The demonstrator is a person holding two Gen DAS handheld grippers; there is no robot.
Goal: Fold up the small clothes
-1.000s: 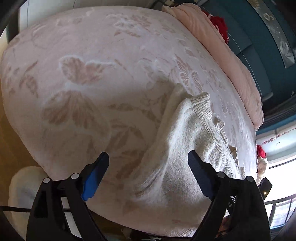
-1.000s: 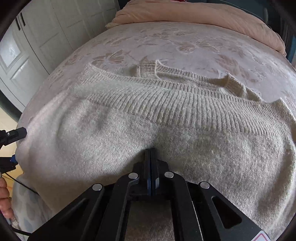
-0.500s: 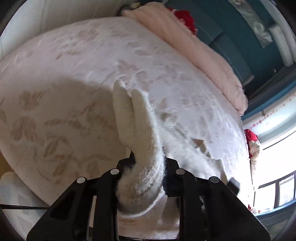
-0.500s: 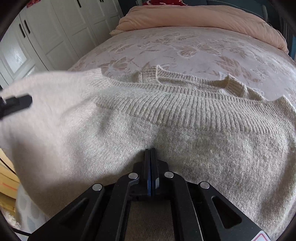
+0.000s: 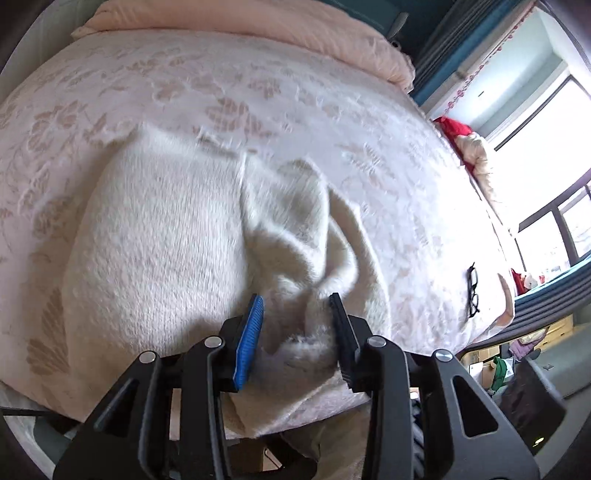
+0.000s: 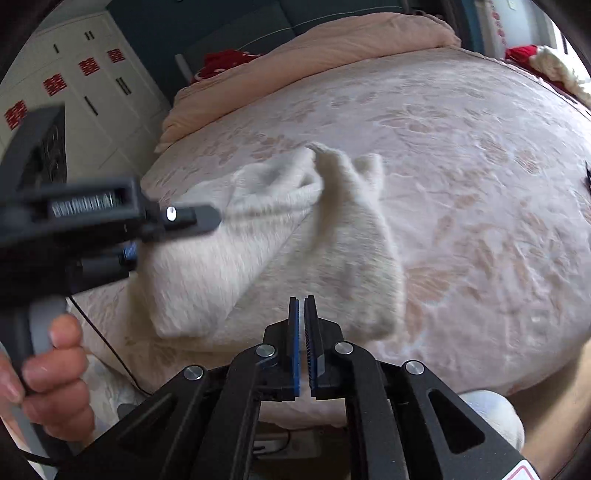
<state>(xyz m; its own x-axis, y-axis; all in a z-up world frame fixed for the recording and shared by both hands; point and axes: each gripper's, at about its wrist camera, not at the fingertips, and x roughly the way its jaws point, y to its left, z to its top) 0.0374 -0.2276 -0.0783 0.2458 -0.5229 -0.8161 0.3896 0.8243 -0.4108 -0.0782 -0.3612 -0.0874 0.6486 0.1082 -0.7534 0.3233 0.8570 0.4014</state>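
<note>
— Facing a pale pink flowered bedspread (image 5: 369, 110), with a peach duvet (image 5: 258, 22) rolled along its far edge and a bright window (image 5: 546, 122) off to the right. Spotting the garment?

— Seeing a cream knit sweater (image 5: 166, 240), lying on the near part of the bedspread, doubled over on itself and bunching up into a soft ridge toward the near edge.

— Checking the left gripper (image 5: 296, 299). Gripping anything?

— Standing partly open, with blue and black pads well apart, straddling that raised bunch of sweater without pinching it.

— Turning to the right gripper (image 6: 302, 299)?

— Hovering over the near edge of the bed, pads almost meeting and leaving only a thin slit, holding nothing, and pointing at the sweater just beyond the tips.

— Noticing anything else?

— Catching the left hand (image 6: 55, 373) wrapping its handle at the lower left of the right wrist view, blurred. Also seeing black glasses (image 5: 472, 291) resting on the bedspread well to the right of the sweater, and white wardrobe doors (image 6: 74, 92) carrying red paper cutouts behind the bed.
</note>
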